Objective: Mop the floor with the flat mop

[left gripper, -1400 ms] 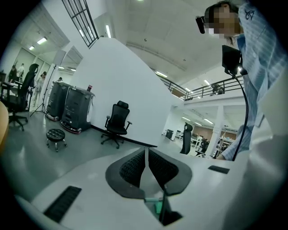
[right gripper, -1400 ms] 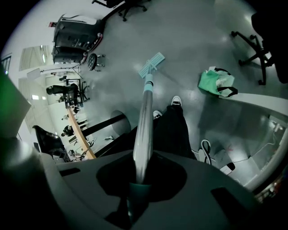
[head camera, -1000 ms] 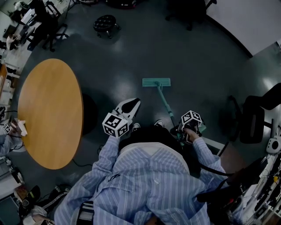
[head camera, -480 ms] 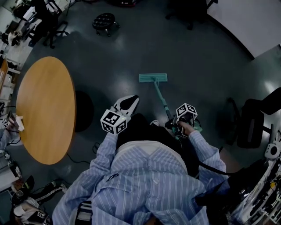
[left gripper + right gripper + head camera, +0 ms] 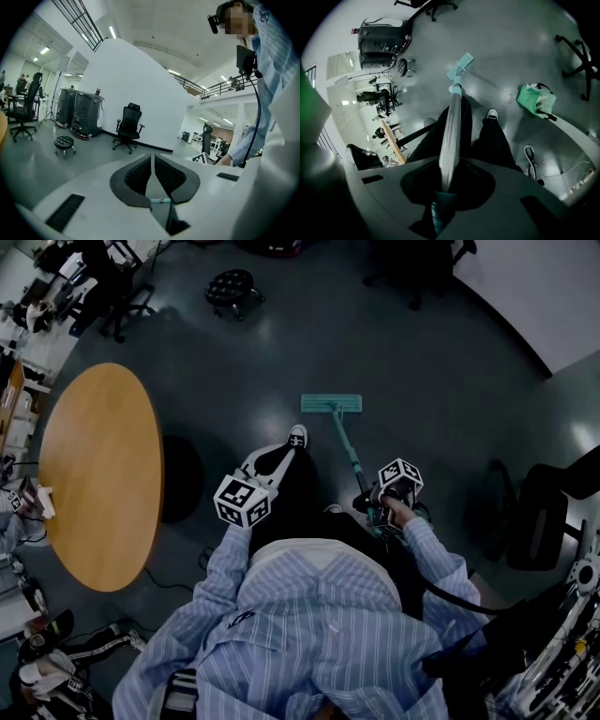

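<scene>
The flat mop's teal head (image 5: 331,405) lies flat on the dark grey floor ahead of me. Its handle (image 5: 349,454) slants back to my right gripper (image 5: 382,504), which is shut on it near the top end. In the right gripper view the silvery handle (image 5: 452,136) runs out from between the jaws (image 5: 443,187) down to the mop head (image 5: 459,65). My left gripper (image 5: 279,458) hovers left of the handle, apart from it. Its dark pads (image 5: 140,174) meet with nothing between them, and it points out at the room.
A round wooden table (image 5: 94,474) stands to my left, a black stool (image 5: 232,287) farther ahead. An office chair (image 5: 544,512) is at the right. My shoe (image 5: 298,436) is beside the left gripper. A green bag (image 5: 536,101) lies on the floor behind.
The mop head has slid a little farther from me. One foot has stepped forward, so a shoe now shows by the left gripper. Both grippers keep their states.
</scene>
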Demonstrator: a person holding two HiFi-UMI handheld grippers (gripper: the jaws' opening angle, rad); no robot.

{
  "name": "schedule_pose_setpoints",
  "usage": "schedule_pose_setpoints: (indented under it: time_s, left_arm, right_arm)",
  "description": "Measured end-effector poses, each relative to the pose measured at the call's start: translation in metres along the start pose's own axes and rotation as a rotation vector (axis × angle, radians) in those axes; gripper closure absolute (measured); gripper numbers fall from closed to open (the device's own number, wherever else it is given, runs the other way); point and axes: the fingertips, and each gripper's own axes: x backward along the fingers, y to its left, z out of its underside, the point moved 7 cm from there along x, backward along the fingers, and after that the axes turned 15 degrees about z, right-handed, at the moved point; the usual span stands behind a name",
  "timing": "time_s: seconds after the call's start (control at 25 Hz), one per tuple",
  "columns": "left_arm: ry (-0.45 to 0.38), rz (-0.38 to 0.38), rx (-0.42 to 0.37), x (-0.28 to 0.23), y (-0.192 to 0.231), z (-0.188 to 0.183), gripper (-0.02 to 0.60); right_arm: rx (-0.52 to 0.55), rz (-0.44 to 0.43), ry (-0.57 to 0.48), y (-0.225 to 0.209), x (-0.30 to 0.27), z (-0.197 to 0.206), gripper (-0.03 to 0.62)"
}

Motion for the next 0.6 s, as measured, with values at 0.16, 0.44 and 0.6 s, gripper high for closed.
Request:
schedule_pose_setpoints:
  time_s: [0.16, 0.44, 0.6]
  left_arm:
    - [-0.009, 0.015, -0.001, -0.014, 0.015, -0.006, 0.555]
    - [0.042, 0.046, -0.02, -0.052, 0.088, -0.034, 0.555]
    - [0.073, 0.069, -0.012, -0.071, 0.136, -0.053, 0.555]
  right_arm:
    - [-0.009, -0.014, -0.007, 0.005, 0.004, -0.01, 0.539]
    - [-0.026, -0.034, -0.004, 0.047, 0.023, -0.061, 0.539]
    - [-0.055, -0.036, -0.006, 0.073, 0.042, -0.095, 0.539]
